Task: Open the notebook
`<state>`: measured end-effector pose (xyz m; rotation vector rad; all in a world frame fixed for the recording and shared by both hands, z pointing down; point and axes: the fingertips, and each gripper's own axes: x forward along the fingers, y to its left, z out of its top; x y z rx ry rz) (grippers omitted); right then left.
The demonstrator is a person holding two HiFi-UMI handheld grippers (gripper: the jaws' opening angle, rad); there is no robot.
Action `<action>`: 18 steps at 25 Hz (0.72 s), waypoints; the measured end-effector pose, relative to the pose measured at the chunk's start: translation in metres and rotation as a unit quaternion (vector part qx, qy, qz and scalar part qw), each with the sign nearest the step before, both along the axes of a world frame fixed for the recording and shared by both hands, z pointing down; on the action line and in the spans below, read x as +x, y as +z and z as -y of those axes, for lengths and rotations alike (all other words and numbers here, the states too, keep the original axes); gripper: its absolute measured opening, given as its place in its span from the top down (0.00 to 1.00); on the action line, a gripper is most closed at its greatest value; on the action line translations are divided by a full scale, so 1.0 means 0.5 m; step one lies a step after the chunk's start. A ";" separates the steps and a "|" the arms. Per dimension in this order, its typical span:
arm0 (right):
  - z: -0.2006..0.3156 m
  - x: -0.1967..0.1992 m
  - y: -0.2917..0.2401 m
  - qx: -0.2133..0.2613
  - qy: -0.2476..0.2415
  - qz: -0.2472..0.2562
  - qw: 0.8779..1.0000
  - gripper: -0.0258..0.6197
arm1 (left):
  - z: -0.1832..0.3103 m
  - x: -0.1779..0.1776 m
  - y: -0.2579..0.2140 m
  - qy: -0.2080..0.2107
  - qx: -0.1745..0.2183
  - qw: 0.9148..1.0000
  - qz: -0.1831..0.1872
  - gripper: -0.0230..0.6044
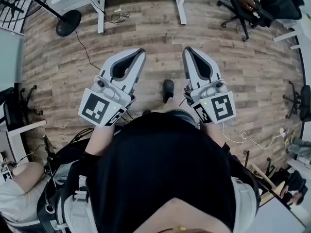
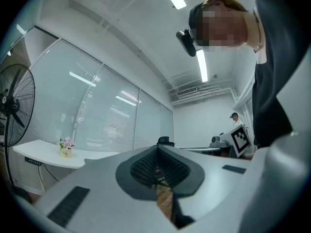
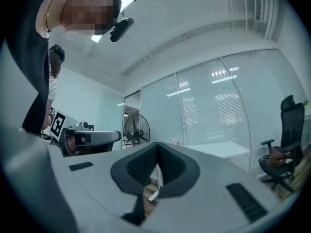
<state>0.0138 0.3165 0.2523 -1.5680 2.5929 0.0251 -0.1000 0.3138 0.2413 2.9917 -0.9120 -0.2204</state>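
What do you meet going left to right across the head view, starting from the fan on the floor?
fan base → left gripper → black shoe → right gripper → black office chair

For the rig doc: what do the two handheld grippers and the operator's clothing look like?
The left gripper and right gripper: pale grey tapered shells, dark ribbed pads, a cube of black-and-white square markers on each. Thin white cable trails from the right one. Operator wears a black top.
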 end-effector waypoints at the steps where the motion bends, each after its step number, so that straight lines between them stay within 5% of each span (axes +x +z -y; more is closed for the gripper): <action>1: 0.015 0.007 -0.002 0.002 -0.001 -0.002 1.000 0.95 | 0.016 0.007 -0.002 -0.002 0.002 1.000 0.001 0.94; 18: 0.259 0.147 -0.042 0.028 -0.042 -0.009 0.999 0.95 | 0.248 0.137 -0.014 -0.052 0.007 0.999 0.010 0.94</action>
